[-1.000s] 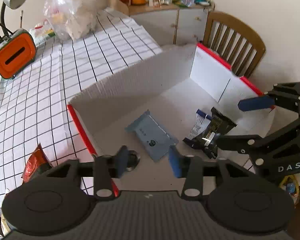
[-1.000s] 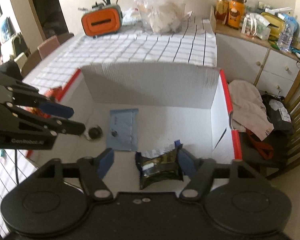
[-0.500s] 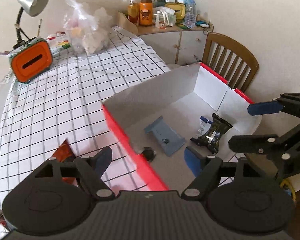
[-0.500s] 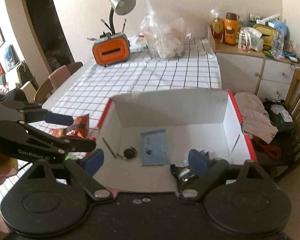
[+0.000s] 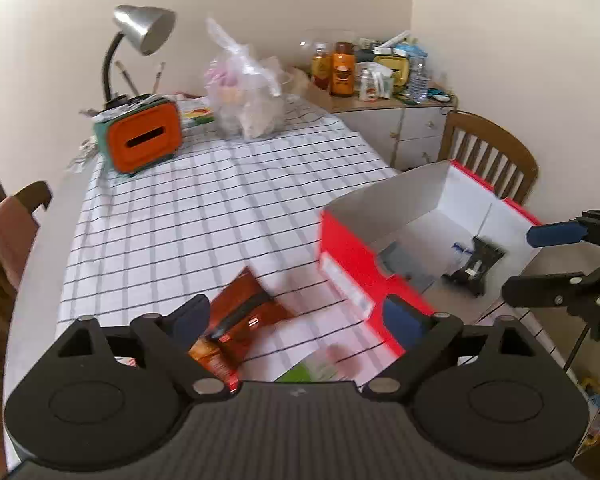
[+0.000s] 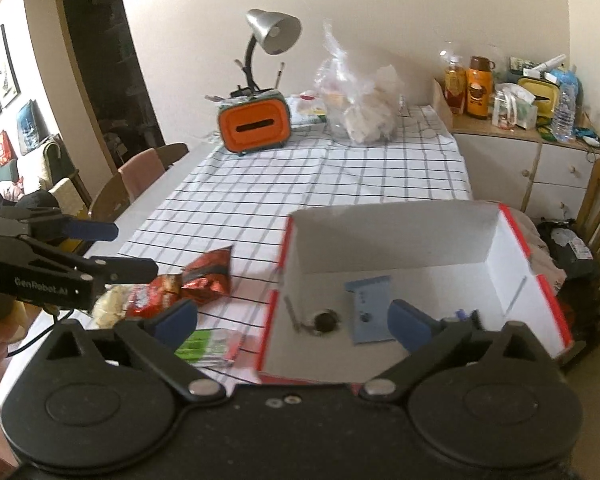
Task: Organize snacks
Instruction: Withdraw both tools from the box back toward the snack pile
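A red-edged white box (image 6: 512, 236) (image 5: 348, 256) sits at the table's near right. In it lie a blue-grey packet (image 6: 366, 306) (image 5: 406, 262), a dark snack pack (image 5: 476, 266) and a small dark round thing (image 6: 326, 321). Red snack bags (image 6: 208, 272) (image 5: 240, 312) and a green packet (image 6: 206, 346) lie on the checked cloth left of the box. My left gripper (image 5: 296, 322) (image 6: 130, 250) is open and empty above the red bag. My right gripper (image 6: 294, 322) (image 5: 540, 260) is open and empty at the box's near side.
An orange tissue box (image 6: 254, 126) with a desk lamp (image 6: 272, 32) and a clear plastic bag (image 6: 360, 100) stand at the table's far end. A sideboard with bottles (image 6: 512, 96) is at the back right. Wooden chairs (image 5: 488, 156) stand beside the table.
Both grippers have pulled back and up from the box. The left one has swung left over the cloth and opened wide. The right one has let go of the dark snack pack.
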`<state>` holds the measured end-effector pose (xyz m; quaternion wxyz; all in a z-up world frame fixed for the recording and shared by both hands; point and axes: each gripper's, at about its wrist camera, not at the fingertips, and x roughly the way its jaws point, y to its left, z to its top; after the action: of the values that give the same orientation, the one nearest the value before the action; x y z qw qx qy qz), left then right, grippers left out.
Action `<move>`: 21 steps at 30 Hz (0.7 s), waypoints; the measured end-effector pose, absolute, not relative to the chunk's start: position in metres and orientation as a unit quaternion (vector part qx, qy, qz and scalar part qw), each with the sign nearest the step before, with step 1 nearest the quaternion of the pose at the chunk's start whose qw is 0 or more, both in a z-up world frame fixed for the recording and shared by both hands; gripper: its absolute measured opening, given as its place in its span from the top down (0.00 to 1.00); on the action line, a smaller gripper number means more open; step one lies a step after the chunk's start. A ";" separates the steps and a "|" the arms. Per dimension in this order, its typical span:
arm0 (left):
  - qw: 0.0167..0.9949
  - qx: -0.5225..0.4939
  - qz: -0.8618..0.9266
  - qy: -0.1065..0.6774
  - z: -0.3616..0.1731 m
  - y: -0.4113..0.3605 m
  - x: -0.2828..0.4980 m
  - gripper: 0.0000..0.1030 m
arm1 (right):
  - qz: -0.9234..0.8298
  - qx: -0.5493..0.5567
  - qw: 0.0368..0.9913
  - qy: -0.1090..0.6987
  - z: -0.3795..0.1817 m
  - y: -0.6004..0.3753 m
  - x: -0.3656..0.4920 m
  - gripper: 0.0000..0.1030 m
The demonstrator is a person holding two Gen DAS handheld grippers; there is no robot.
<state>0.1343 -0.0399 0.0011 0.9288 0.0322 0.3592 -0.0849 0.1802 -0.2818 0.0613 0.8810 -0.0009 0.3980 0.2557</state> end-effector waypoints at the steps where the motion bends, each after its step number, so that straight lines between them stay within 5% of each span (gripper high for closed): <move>1: 0.929 0.033 -0.082 0.360 -0.001 -0.031 0.130 0.09 | 0.256 -0.002 0.881 0.399 0.060 -0.277 0.178 0.01; 21: 0.897 -0.010 0.030 0.442 -0.079 0.060 0.070 0.08 | 0.317 -0.076 0.842 0.429 0.003 -0.165 0.157 0.01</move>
<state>0.0696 0.0595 -0.0785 0.8967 -0.0101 0.4415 0.0298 0.1569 -0.1645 0.0026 0.8422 -0.0764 0.4292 0.3173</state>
